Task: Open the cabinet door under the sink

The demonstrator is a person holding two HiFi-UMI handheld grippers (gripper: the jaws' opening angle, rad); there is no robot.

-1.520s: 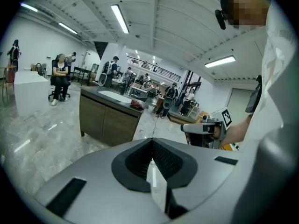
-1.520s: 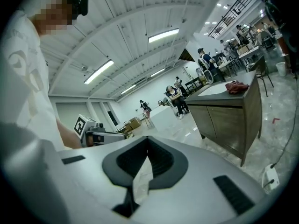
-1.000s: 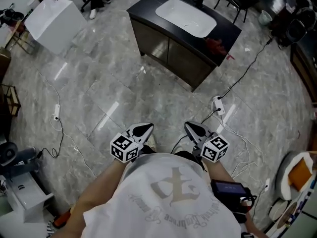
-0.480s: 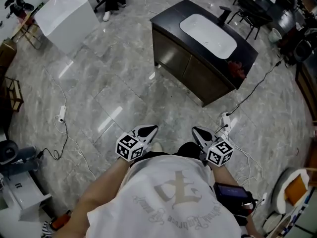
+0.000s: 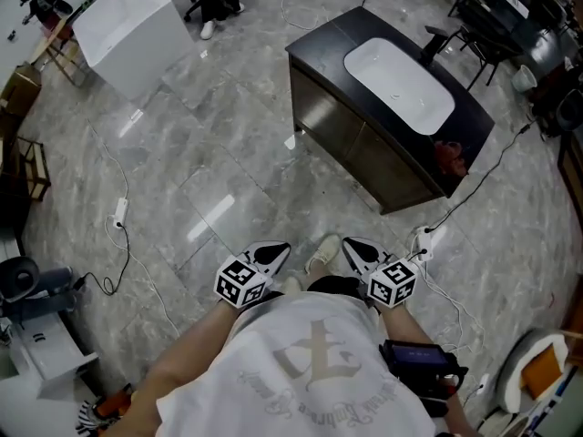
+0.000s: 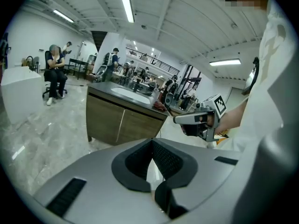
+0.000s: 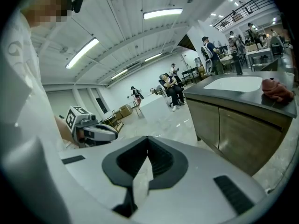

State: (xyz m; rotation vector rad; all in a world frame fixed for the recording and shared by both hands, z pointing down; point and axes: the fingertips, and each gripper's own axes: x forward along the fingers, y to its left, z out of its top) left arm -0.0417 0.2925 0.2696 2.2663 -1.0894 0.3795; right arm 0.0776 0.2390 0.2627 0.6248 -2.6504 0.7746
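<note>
Left tongs (image 5: 271, 253) and right tongs (image 5: 353, 248) are both clenched shut with nothing gripped, held over a glossy grey marble-tile floor (image 5: 209, 153). 2 brown wooden cabinet doors (image 5: 360, 144) are seen closed under the white oval sink (image 5: 398, 85), well ahead. A white power strip (image 5: 119, 210) is left lying on the floor.

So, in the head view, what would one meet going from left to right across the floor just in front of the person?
White power strip → left gripper → shoe → right gripper → second power strip.
</note>
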